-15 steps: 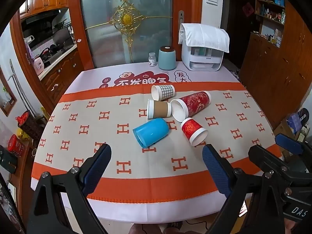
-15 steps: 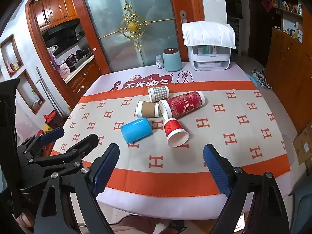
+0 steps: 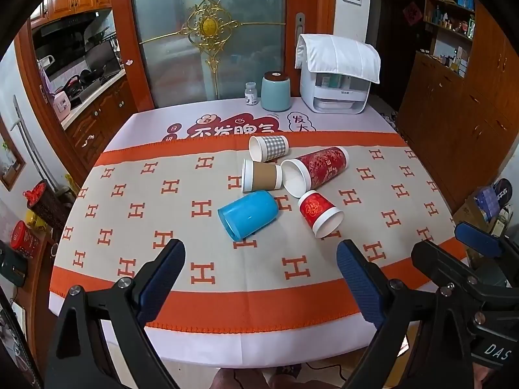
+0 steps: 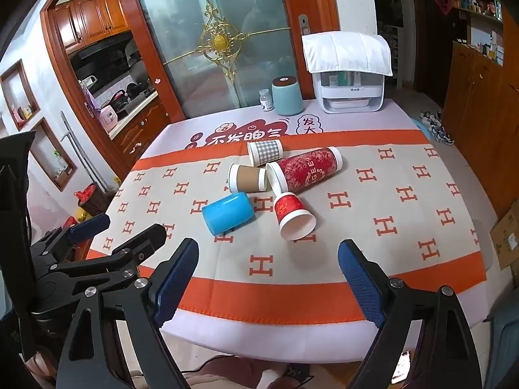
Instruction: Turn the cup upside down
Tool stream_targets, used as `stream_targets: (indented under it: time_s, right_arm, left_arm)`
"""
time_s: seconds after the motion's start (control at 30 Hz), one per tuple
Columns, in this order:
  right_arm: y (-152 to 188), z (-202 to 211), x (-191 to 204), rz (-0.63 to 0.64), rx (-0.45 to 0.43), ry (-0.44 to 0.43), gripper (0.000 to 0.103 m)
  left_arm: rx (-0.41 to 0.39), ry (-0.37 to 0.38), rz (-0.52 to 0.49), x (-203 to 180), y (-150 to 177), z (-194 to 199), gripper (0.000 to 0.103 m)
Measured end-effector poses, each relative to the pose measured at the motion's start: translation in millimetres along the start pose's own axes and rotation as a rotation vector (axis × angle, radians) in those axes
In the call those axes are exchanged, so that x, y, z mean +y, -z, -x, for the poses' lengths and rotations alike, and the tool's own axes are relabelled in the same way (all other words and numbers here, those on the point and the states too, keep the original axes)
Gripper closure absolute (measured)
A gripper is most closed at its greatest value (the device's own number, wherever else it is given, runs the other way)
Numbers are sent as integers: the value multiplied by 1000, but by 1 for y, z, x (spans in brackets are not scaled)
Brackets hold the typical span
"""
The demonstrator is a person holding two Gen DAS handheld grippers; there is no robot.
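Several cups lie on their sides in a cluster mid-table: a blue cup (image 3: 248, 214) (image 4: 228, 213), a small red paper cup (image 3: 319, 213) (image 4: 293, 216), a tall red patterned cup (image 3: 316, 169) (image 4: 306, 170), a brown-sleeved cup (image 3: 262, 175) (image 4: 248, 178) and a grey checked cup (image 3: 268, 148) (image 4: 265, 152). My left gripper (image 3: 261, 272) is open and empty, above the table's near edge, short of the cups. My right gripper (image 4: 267, 269) is open and empty, also near the front edge. Each gripper shows at the side of the other's view.
The table (image 3: 162, 194) wears an orange and beige cloth. At its far edge stand a teal canister (image 3: 275, 92), a small bottle (image 3: 250, 94) and a white appliance (image 3: 335, 77) under a cloth. Wooden cabinets (image 3: 454, 123) stand to the right.
Both grippers have shifted only slightly; the cups have not moved.
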State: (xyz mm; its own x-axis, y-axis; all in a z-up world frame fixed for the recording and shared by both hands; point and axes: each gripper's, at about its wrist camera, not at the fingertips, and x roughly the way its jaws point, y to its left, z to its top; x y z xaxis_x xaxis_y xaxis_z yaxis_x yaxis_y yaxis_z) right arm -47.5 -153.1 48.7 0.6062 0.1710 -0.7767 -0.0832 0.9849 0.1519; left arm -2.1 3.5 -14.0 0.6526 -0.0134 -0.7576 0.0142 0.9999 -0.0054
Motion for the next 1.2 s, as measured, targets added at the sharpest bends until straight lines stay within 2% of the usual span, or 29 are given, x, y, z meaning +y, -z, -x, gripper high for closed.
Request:
stream_targets:
  time_s: [1.2]
  right_arm:
    - [-3,-6,-5,-9,16,-7,14]
  left_arm:
    - [25,-11,-5,0,-4,3,9]
